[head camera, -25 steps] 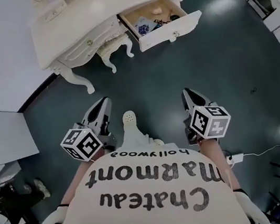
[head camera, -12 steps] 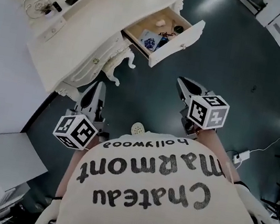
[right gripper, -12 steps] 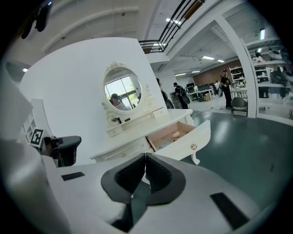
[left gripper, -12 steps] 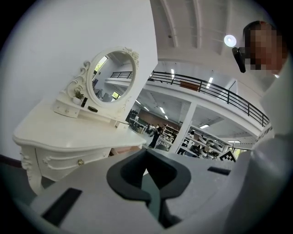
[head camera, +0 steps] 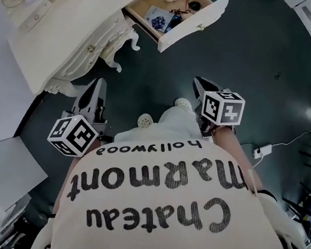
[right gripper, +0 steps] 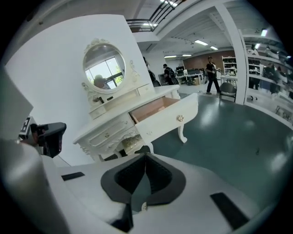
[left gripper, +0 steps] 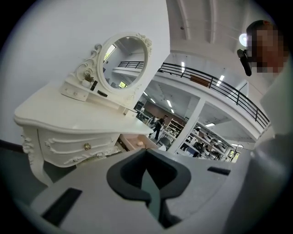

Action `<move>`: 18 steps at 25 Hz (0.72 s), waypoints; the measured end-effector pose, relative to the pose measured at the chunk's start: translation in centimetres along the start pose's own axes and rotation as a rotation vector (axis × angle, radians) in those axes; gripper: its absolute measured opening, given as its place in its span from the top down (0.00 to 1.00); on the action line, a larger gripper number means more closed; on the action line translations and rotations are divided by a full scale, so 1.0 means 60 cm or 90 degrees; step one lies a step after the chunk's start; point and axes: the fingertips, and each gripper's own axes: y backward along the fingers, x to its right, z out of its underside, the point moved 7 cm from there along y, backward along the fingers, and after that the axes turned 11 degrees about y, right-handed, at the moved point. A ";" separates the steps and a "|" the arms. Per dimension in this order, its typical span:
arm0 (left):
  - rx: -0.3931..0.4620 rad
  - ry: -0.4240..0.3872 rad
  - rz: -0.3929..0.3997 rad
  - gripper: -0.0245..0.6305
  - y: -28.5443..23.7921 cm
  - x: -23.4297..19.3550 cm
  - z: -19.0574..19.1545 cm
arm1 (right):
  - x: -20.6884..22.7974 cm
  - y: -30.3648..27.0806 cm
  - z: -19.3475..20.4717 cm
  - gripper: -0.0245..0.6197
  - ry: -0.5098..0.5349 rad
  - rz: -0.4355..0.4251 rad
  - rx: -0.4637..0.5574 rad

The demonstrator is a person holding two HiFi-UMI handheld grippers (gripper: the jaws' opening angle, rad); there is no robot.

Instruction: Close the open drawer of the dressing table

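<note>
Both grippers have moved toward the furniture since a second ago, and the person's step forward has pushed the open drawer up to the top edge of the head view.

At the left of that view, the left gripper [head camera: 96, 83] sits just beside the carved front of the white bench [head camera: 59, 28], near one curled leg. Its own view shows its jaws pressed together with nothing between them [left gripper: 145, 151], aimed at the bench corner below the oval mirror [left gripper: 124, 61].

Top centre, the drawer [head camera: 195, 22] is pulled far out of the bench, with small items lying loose on its pale floor. It is not yet touched.

Right of centre, the right gripper [head camera: 200, 82] points up the frame at the drawer front but is well apart from it, with dark floor between. Its jaws are also closed and empty [right gripper: 145, 156], and its own view has the drawer's white face and knob [right gripper: 180, 118] straight ahead.

This reads as the approach, with nothing of the closing done. The right gripper seems better lined up to set its closed tips against the drawer front and push it in squarely, since an off-centre push could jam it.
</note>
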 end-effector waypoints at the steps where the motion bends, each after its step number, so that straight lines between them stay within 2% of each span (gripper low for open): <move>1: 0.000 0.010 -0.007 0.95 -0.004 -0.001 0.001 | 0.011 -0.006 0.006 0.92 -0.010 -0.002 -0.012; 6: 0.041 0.039 -0.041 0.95 -0.023 0.009 -0.011 | 0.076 -0.055 0.009 0.92 -0.017 -0.011 -0.055; 14: 0.091 0.087 -0.137 0.95 -0.049 0.017 -0.006 | 0.181 -0.129 -0.006 0.89 0.015 -0.034 -0.118; 15: 0.095 0.095 -0.152 0.95 -0.051 0.016 -0.002 | 0.190 -0.140 -0.011 0.87 0.020 -0.043 -0.122; 17: 0.108 0.117 -0.179 0.95 -0.057 0.012 0.004 | 0.205 -0.163 -0.022 0.74 0.030 -0.062 -0.133; 18: 0.116 0.124 -0.185 0.95 -0.061 0.013 0.004 | 0.211 -0.173 -0.028 0.72 0.038 -0.070 -0.139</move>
